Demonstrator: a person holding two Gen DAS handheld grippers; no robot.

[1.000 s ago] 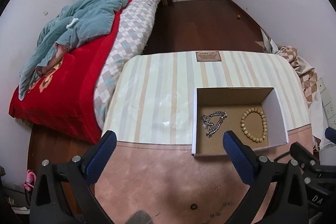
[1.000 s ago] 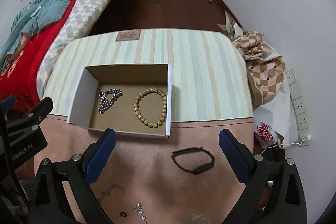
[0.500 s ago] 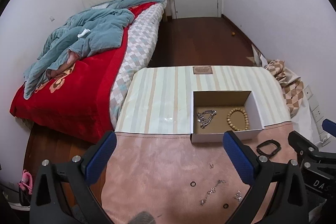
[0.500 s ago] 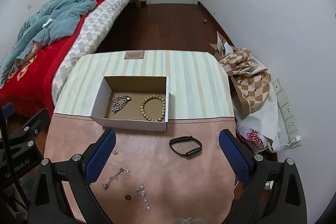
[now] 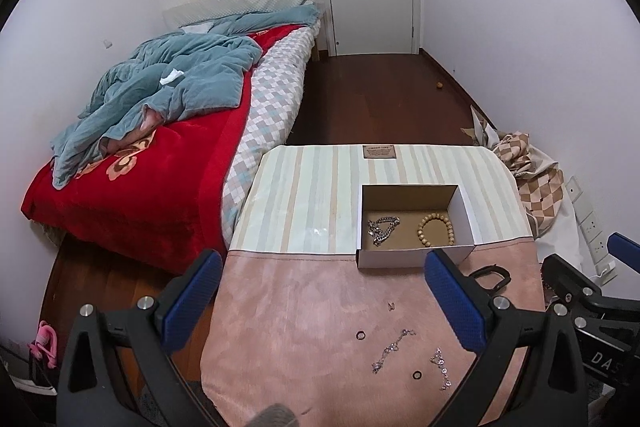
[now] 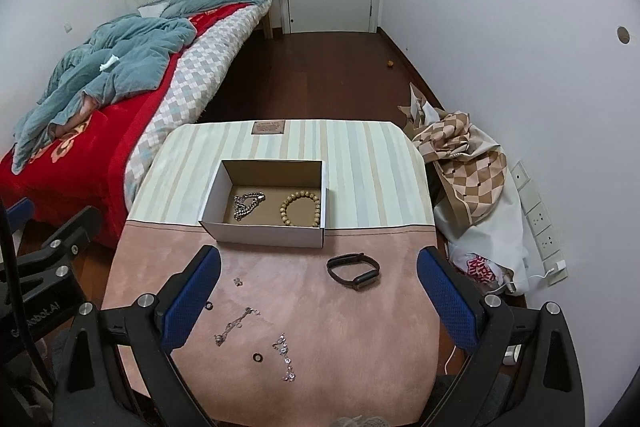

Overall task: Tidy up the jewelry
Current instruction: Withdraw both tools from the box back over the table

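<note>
An open cardboard box (image 6: pixel 264 231) (image 5: pixel 464 211) sits mid-table. In it lie a silver chain (image 6: pixel 247 205) (image 5: pixel 382 229) and a wooden bead bracelet (image 6: pixel 301 213) (image 5: pixel 436 231). On the pink cloth in front lie a black wristband (image 6: pixel 354 270) (image 5: pixel 491 275), two thin silver chains (image 6: pixel 236 326) (image 6: pixel 285 357), two small dark rings (image 6: pixel 258 357) (image 6: pixel 208 305) and a small clasp (image 6: pixel 238 281). My left gripper (image 5: pixel 324 301) and right gripper (image 6: pixel 318 297) are both open and empty, held high above the table's near edge.
The table (image 6: pixel 360 163) has a striped far half and a pink near half. A bed with a red cover (image 6: pixel 60 155) stands to the left. A pile of checked cloth and bags (image 6: pixel 468 163) lies on the floor to the right, by wall sockets.
Both grippers have pulled back and up from the box. More of the table and the loose jewelry on the pink cloth has come into view. Both stay open.
</note>
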